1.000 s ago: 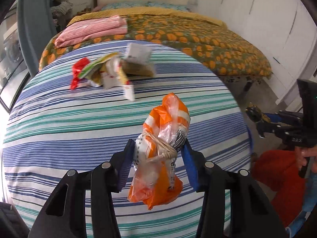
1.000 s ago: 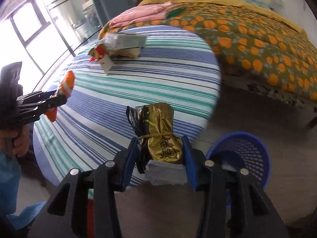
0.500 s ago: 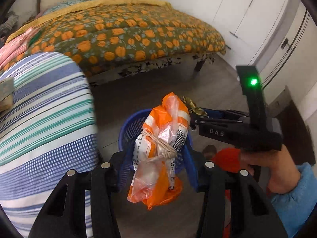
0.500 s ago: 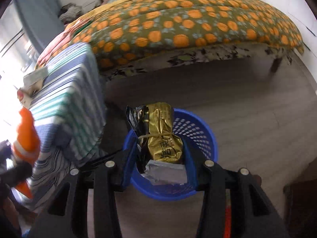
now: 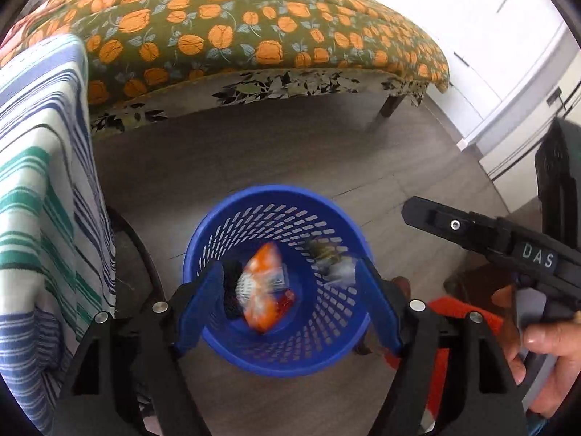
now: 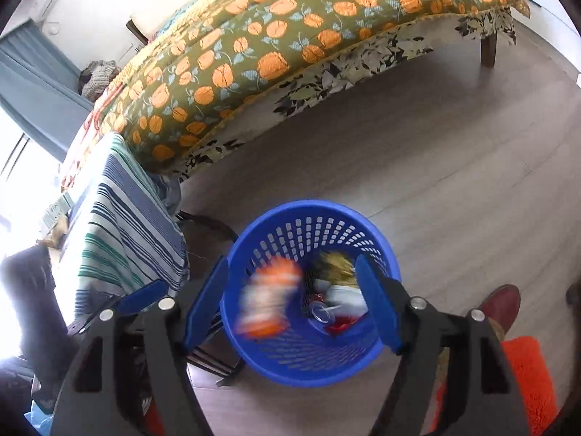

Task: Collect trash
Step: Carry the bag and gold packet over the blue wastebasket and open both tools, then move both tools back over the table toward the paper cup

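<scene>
Left gripper: the left gripper [image 5: 290, 301] hangs over the blue basket [image 5: 326, 348]; its jaws have just been opening and stand wide with nothing pressed between the pads.
Right gripper: the right gripper [image 6: 294, 301] is also above the basket [image 6: 366, 356], jaws just opened wide and gripping nothing.
Orange bag: the orange-and-white bag [image 5: 262, 287], blurred, is inside the basket's mouth, between the left gripper's blue pads in that view; in the right view [image 6: 268, 301] it is toward the left wall.
Gold packet: the gold packet [image 6: 336, 269], blurred, lies inside the basket at the far right, beside other scraps and a clear lid.
Nearby: a striped cloth [image 5: 40, 196] hangs over a table at left, close to the basket; a hand [image 5: 544, 348] holds the other gripper's black body at right; an orange mat [image 6: 526, 381] and a dark red shoe [image 6: 499, 303] lie near right.
Surface: grey wood-look floor [image 6: 417, 152], basket standing on it.
Room: a bed with an orange-patterned cover [image 5: 232, 29] lies far; white cupboards [image 5: 490, 36] far right.
</scene>
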{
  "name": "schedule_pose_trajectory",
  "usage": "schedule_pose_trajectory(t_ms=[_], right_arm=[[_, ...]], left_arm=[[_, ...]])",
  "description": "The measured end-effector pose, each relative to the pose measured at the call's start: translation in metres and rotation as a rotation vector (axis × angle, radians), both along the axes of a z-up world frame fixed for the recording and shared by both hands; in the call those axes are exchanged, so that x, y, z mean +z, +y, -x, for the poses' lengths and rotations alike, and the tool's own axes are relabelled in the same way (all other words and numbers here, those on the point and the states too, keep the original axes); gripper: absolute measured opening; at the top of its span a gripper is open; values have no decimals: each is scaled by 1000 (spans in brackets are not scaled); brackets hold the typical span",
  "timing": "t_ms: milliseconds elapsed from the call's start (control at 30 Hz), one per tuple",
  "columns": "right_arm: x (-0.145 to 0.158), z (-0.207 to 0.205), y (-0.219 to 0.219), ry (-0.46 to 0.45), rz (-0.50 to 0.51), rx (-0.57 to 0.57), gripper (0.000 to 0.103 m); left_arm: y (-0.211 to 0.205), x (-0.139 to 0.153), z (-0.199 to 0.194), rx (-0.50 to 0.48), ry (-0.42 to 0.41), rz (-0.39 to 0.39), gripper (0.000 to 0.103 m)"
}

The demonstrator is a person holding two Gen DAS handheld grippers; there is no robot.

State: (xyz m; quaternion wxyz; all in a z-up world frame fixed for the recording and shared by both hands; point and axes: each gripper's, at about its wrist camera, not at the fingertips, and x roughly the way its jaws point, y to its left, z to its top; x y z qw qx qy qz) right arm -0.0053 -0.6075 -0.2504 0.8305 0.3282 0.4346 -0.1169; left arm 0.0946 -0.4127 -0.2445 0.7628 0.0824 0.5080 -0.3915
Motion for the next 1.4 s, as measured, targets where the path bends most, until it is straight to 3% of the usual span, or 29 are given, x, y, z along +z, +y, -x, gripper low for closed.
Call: schedule_pose_trajectory(t_ms=[100,200,300,400,533,767,900,1067,1167,1400], right_arm=[[7,4,3,-13,32,-12,76],[13,4,11,-2,83,-28,87],[22,3,29,-2,175,-28,87],[32,-1,57,-15,291,14,87],[48,-9,112,-46,434,87,87],[79,-46,259,-158,440,385,87],[83,-82,332,-158,460,555,87],[70,-130,381,-98,524,645,87],[65,-145,382,-95,502,640,89],[63,-148,382,-86,475,613,92]], left_arm=[[15,25,13,-7,-49,48,87],[40,58,32,-44,-106,113,94],[84,82,45,-71,-170,149,97],[140,93,43,-10,-219,120,97],[222,97,28,141,-287,33,98],[354,85,-7,409,-292,-108,98],[400,83,-19,495,-284,-131,98],[421,90,-35,530,-288,-127,98],[421,101,-48,524,-305,-115,98],[380,126,-102,492,-366,-83,94]])
